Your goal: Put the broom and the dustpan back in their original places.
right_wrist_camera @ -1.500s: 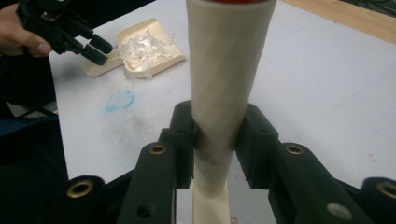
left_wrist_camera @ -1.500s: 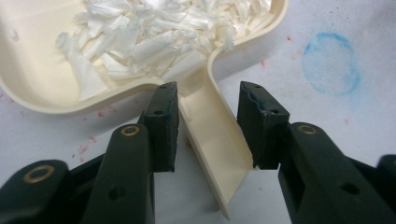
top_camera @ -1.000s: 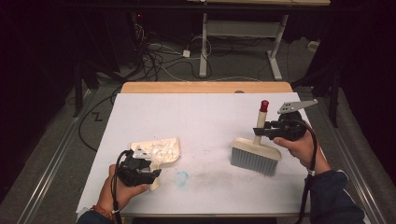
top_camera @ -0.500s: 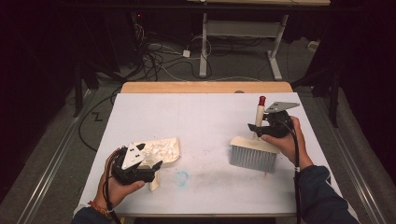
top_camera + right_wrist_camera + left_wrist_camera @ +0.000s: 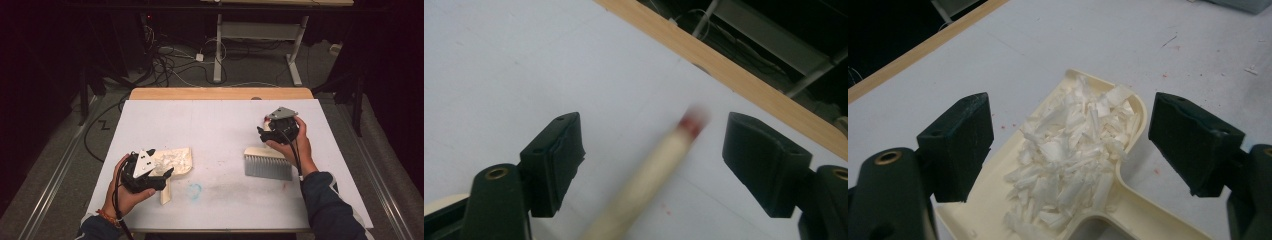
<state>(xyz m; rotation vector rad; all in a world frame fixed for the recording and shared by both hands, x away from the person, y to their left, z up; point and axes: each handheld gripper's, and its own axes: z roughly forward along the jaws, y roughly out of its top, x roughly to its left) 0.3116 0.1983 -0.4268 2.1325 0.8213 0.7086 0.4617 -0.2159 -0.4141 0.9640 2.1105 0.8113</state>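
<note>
A cream dustpan (image 5: 181, 159) lies at the table's front left, its handle pointing toward the front edge. It holds a heap of white paper shreds (image 5: 1068, 155) on its tray (image 5: 973, 210). My left gripper (image 5: 161, 173) (image 5: 1070, 112) is open, its jaws spread to either side of the pan's neck without touching it. A hand brush (image 5: 267, 164) with grey bristles rests at the right. Its pale handle (image 5: 644, 180), which has a red tip, runs between the open jaws of my right gripper (image 5: 266, 131) (image 5: 654, 125) and looks blurred.
The white table top (image 5: 210, 125) has a wooden strip (image 5: 220, 93) along its far edge. A faint blue smudge (image 5: 194, 189) marks the surface near the front, between pan and brush. Cables and desk legs lie on the dark floor beyond.
My right gripper has moved left along the table and now sits over the brush handle, with the brush shifted a little left. My left gripper has turned and edged toward the dustpan.
</note>
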